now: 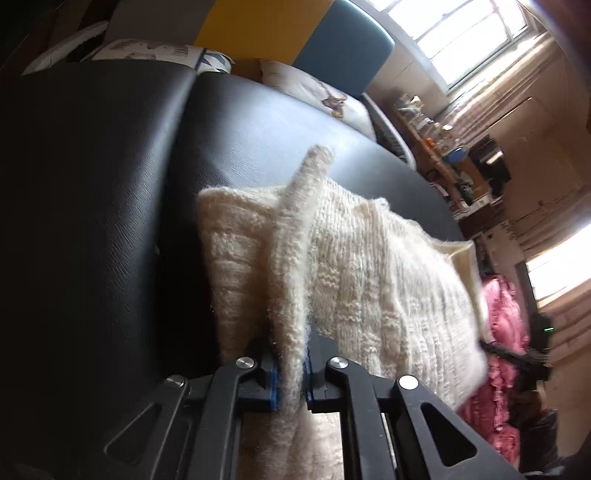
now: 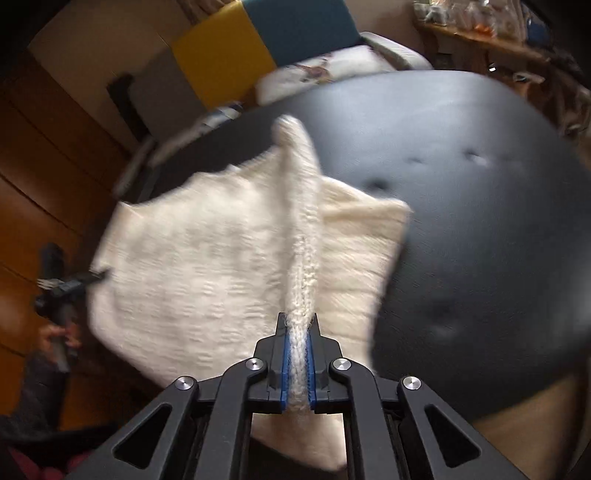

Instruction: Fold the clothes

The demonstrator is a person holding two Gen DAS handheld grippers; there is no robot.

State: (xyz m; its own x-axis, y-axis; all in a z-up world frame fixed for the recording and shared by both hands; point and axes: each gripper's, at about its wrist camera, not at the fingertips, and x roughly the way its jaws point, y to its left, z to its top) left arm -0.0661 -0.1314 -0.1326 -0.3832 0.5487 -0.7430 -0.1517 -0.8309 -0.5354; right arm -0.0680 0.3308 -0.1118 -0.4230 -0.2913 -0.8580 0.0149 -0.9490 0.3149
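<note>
Both grippers pinch folds of one cream knitted sweater (image 1: 369, 277): left gripper (image 1: 290, 373) and right gripper (image 2: 298, 365), above a black cushion (image 2: 480, 221) filling mid-frame.

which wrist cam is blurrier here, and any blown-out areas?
Right wrist view: heavy motion blur on the cream knit sweater and black table; only the right gripper is sharp. Left wrist view: sharper knit texture near the left gripper, windows blown out, left side of the table in deep shadow, strong fisheye bend.

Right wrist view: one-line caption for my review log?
Right gripper pinches a cream knitted sweater above a black cushion.
</note>
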